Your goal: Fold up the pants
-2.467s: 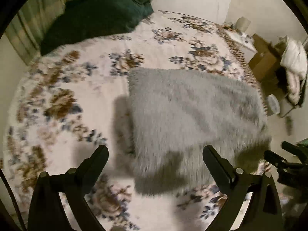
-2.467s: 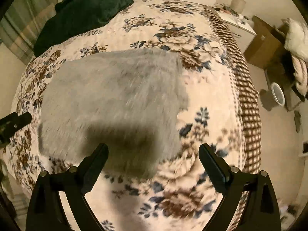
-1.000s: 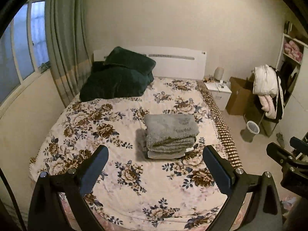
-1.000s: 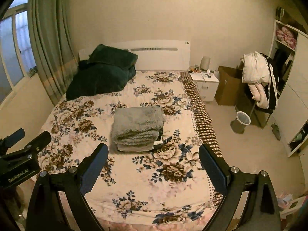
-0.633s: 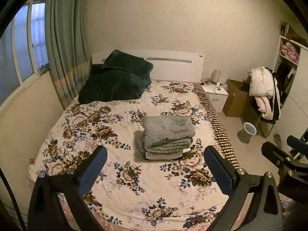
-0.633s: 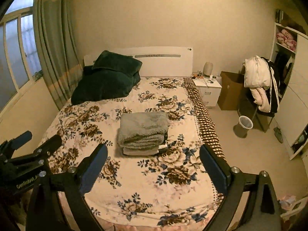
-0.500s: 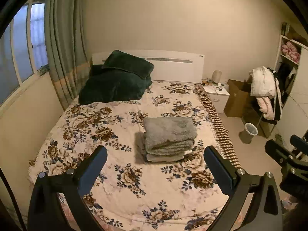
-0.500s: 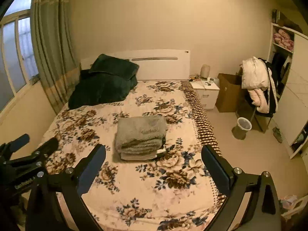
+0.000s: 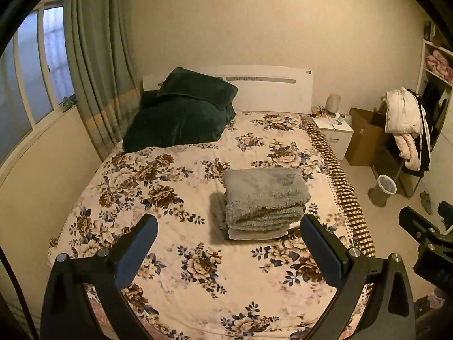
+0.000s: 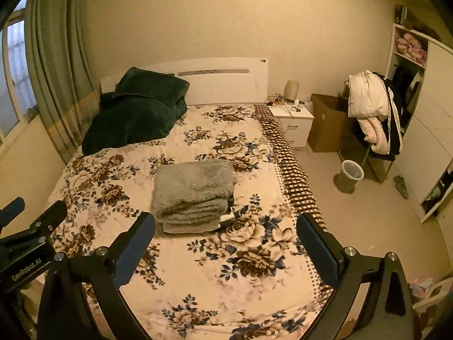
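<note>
A floral-quilted bed (image 9: pixel 158 187) fills both views now that the two grippers, close over the fabric moments ago, have pulled well back. The grey fleece pants (image 9: pixel 264 202) lie folded in a compact stack near the bed's middle, suggesting the fold is finished. The left gripper (image 9: pixel 228 243) and right gripper (image 10: pixel 225 240) hover with fingers spread wide, holding nothing.

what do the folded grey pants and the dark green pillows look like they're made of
Folded grey pants: thick fuzzy fleece or plush, judging by the shaggy matte nap along the stacked edges. Dark green pillows: seemingly velvet or plush covers, with a soft sheen on the creases.
</note>
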